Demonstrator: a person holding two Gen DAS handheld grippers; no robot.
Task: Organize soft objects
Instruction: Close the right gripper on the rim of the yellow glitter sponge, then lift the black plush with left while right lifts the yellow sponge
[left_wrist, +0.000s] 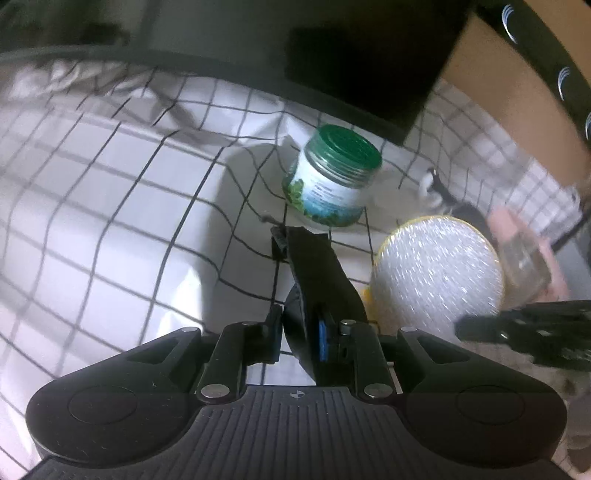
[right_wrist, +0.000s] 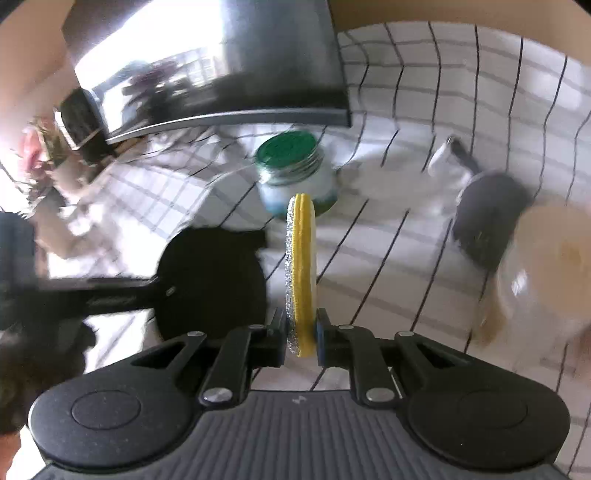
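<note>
Covering the table is a white cloth (left_wrist: 110, 192) with a black grid, wrinkled at the far left. At the far side stands a dark, glossy panel (right_wrist: 221, 66), likely a screen, with brown board (left_wrist: 509, 103) to its right.

Near the middle stands a jar (left_wrist: 332, 177), tilted, with a ribbed green lid and a blue-green label. To its right lie a small white-and-black item (right_wrist: 448, 155), too blurred to name, and a dark grey rounded thing (right_wrist: 487, 218). A clear glass vessel (right_wrist: 546, 273) sits at the right edge, blurred.

The right gripper (right_wrist: 303, 332) pinches a round flat sponge (right_wrist: 301, 273) on edge between its jaws: yellow foam on one face, glittery silver mesh on the other. It is held above the cloth, just this side of the jar.

The left gripper (left_wrist: 297, 332) has its jaws pressed onto a black disc (left_wrist: 317, 280), thin and matte, also held on edge; in the right view it shows as a flat round pad beside the sponge.
</note>
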